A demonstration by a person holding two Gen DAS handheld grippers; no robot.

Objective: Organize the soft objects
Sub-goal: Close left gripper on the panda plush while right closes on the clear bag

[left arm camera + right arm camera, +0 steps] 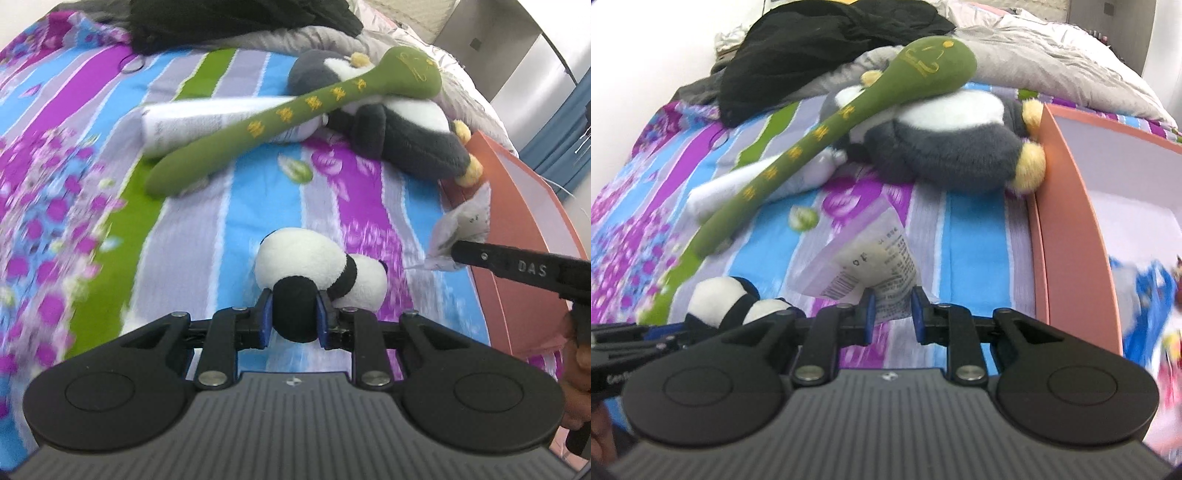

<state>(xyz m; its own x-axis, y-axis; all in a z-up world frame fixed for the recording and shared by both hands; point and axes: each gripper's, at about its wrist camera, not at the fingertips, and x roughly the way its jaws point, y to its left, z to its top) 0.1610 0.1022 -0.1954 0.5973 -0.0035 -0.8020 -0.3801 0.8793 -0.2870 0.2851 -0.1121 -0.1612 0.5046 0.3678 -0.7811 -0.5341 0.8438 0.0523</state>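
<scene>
A small panda toy (321,266) hangs from my left gripper (294,314), the blue pads clamped on its black limb, the white body dangling ahead over the striped bedsheet (236,206). At about three o'clock from it in the left wrist view, my right gripper (893,308) pinches a clear plastic packet (864,266) with a printed label — narrow jaws, the film crumpled between the pads.

I judge this the carrying step: both pieces are lifted and headed for the pink box (1071,236), which sits at three o'clock in the right wrist view with its near wall just beside the packet. Some colourful things already lie inside, too blurred to name.

Farther off, at twelve o'clock, a long green plush club (295,110) lies across a big grey-and-white penguin toy (406,136) and a white tube (207,118); a black garment (820,40) and a grey quilt (1052,59) are heaped behind.

Next I would need to bring each gripper over the box rim, clear of the wall, and only then spread the jaws — the packet first, being nearer.
</scene>
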